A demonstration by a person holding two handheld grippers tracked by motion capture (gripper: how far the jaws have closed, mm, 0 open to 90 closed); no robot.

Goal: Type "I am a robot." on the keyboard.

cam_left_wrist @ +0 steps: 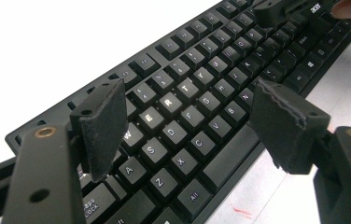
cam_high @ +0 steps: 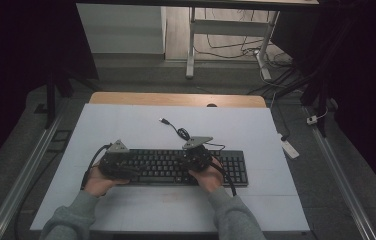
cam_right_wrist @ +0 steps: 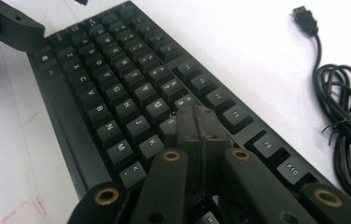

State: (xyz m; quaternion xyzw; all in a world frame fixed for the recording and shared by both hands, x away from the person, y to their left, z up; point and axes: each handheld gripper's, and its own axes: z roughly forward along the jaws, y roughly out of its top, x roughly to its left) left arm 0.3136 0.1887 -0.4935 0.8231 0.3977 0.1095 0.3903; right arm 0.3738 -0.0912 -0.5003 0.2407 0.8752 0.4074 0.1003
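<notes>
A black keyboard (cam_high: pixel 226 167) lies across the white table mat, its left end under my left gripper (cam_high: pixel 117 161) and its middle under my right gripper (cam_high: pixel 196 154). In the left gripper view the left gripper (cam_left_wrist: pixel 194 123) hangs open just above the letter keys of the keyboard (cam_left_wrist: pixel 211 65), nothing between its pads. In the right gripper view the right gripper (cam_right_wrist: pixel 198 122) is shut, its tips resting on the keyboard (cam_right_wrist: pixel 117 88) around the I and K keys. The keyboard's cable (cam_right_wrist: pixel 341 107) lies coiled beside it, ending in a USB plug (cam_right_wrist: pixel 304 19).
The cable with its plug (cam_high: pixel 164 121) lies on the white mat (cam_high: pixel 126 125) behind the keyboard. The wooden table edge (cam_high: pixel 176 99) runs along the back. A white power strip (cam_high: pixel 290 148) lies on the floor to the right.
</notes>
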